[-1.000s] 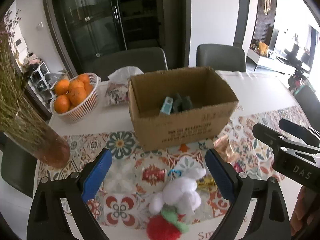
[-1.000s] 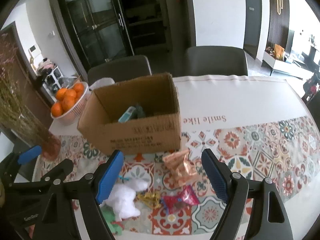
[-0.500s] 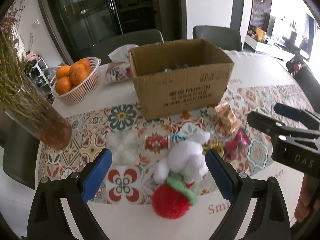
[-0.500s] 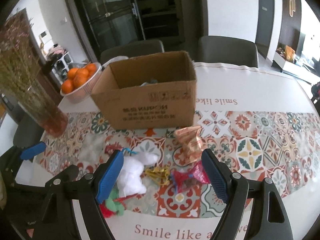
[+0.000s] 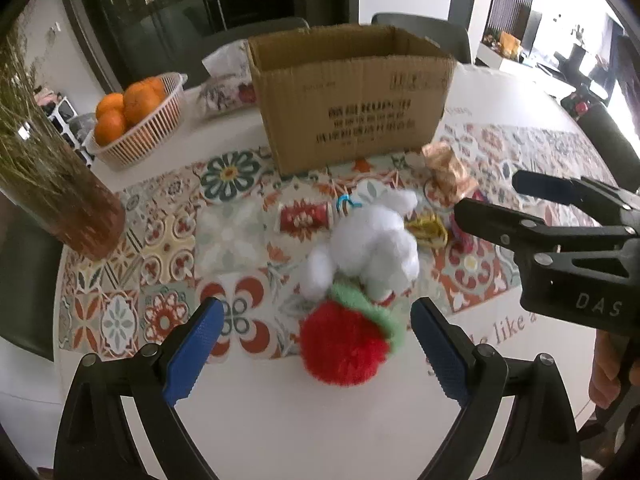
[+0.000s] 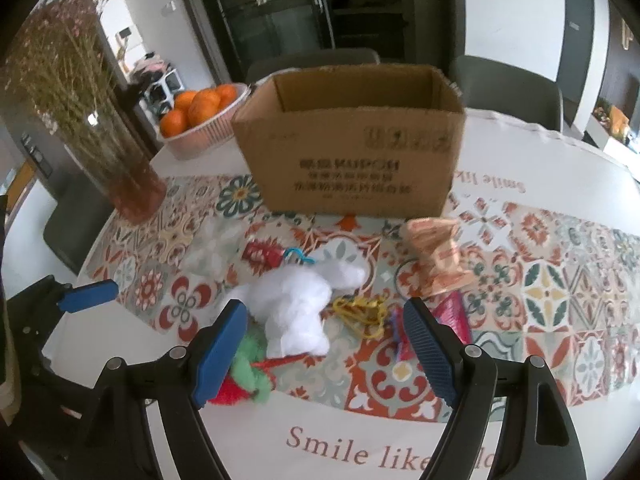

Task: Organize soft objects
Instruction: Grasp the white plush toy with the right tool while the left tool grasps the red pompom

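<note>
Both cameras sit low over the near edge of the table [image 5: 248, 420], looking forward and slightly down toward the cardboard box [image 5: 352, 120] at the far side. The left view faces the box from the left, close above the white plush [image 5: 372, 244]. The right view looks from the right. The 2 views share the box, plush, orange basket [image 6: 200, 128] and vase [image 6: 120, 168].

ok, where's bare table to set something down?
Free: white strip between the red plush and the near edge; white tabletop right of the cardboard box. Crowded: in front of the box, around the white plush and wrappers.
</note>
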The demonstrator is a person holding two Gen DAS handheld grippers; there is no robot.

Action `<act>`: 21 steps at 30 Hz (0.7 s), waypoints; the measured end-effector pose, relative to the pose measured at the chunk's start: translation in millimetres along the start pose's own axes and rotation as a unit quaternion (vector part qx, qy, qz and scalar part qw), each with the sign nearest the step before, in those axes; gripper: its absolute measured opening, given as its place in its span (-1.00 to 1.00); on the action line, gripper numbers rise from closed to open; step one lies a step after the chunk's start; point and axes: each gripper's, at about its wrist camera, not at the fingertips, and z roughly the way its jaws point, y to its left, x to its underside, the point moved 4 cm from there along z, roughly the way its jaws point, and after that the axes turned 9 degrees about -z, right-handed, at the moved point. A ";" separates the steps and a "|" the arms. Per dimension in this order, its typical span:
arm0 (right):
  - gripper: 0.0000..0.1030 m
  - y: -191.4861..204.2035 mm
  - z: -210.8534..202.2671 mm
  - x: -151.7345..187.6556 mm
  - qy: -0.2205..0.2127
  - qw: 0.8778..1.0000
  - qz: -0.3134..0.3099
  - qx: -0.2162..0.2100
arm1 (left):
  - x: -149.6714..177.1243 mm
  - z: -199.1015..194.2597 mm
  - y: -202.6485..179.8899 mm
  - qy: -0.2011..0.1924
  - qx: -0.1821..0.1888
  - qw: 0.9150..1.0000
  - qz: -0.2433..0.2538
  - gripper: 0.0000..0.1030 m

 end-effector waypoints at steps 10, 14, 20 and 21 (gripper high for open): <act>0.58 10.2 31.7 14.5 0.027 0.999 -0.015 -0.029 | 33.8 31.4 -2.2 0.060 0.038 0.997 0.009 0.85; 0.58 12.0 45.5 16.4 0.038 0.998 -0.011 -0.044 | 42.2 45.5 -2.7 0.084 0.058 0.995 0.003 0.85; 0.58 15.5 63.4 13.9 0.053 0.997 -0.012 -0.054 | 49.1 63.5 -0.9 0.098 0.073 0.992 0.000 0.84; 0.58 15.8 67.8 13.5 0.058 0.997 -0.010 -0.055 | 49.2 66.7 0.2 0.100 0.075 0.992 -0.004 0.84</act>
